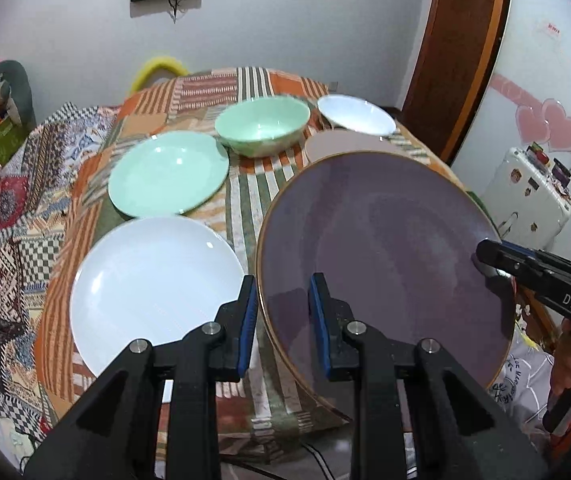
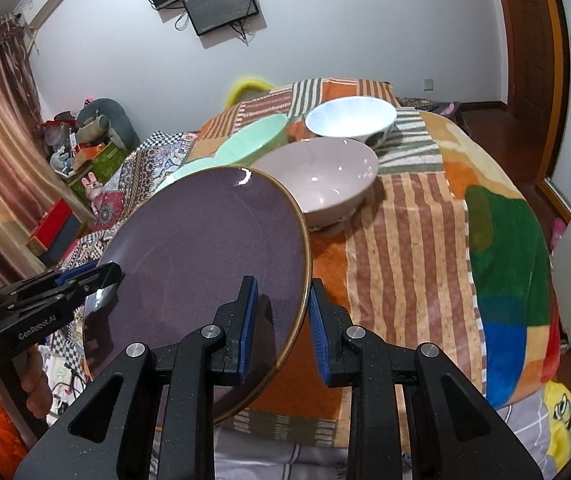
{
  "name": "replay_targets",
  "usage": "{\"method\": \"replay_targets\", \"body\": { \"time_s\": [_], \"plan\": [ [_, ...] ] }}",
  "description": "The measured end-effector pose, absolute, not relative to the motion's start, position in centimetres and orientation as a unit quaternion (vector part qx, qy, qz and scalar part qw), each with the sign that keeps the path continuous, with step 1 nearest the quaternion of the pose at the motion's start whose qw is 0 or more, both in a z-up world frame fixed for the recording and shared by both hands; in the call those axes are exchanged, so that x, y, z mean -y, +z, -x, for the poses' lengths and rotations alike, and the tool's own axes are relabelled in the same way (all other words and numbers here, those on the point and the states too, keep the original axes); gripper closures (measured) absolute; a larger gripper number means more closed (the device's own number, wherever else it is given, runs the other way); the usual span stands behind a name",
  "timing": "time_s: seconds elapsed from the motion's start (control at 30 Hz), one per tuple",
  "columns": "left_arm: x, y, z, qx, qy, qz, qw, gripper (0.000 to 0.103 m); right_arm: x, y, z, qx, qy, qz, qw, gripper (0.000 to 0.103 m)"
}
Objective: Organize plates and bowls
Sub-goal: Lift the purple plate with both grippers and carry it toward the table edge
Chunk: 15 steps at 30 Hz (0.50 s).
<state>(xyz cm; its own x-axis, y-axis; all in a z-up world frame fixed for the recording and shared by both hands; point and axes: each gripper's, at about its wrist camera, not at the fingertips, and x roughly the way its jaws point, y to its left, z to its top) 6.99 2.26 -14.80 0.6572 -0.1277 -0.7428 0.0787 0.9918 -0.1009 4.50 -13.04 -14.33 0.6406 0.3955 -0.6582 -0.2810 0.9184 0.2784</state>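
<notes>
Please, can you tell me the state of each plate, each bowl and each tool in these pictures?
purple plate: lifted, tilted, gripped at two opposite edges.
left tool: shut on the purple plate's rim.
right tool: shut on the opposite rim.
white plate: lying face up, empty.
green plate: lying face up, empty.
green bowl: upright, empty.
pink bowl: upright, empty.
white bowl: upright, empty.
</notes>
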Motion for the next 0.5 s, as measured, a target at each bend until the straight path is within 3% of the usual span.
{"method": "replay_targets", "body": {
  "time_s": [0.5],
  "plan": [
    [-1.3,-18.5,-7.8,-0.475,-0.058,0.03,0.878,0.078,13.9,-16.7,-4.8,-0.414,0.176,-0.079,0.889,0.079]
  ]
}}
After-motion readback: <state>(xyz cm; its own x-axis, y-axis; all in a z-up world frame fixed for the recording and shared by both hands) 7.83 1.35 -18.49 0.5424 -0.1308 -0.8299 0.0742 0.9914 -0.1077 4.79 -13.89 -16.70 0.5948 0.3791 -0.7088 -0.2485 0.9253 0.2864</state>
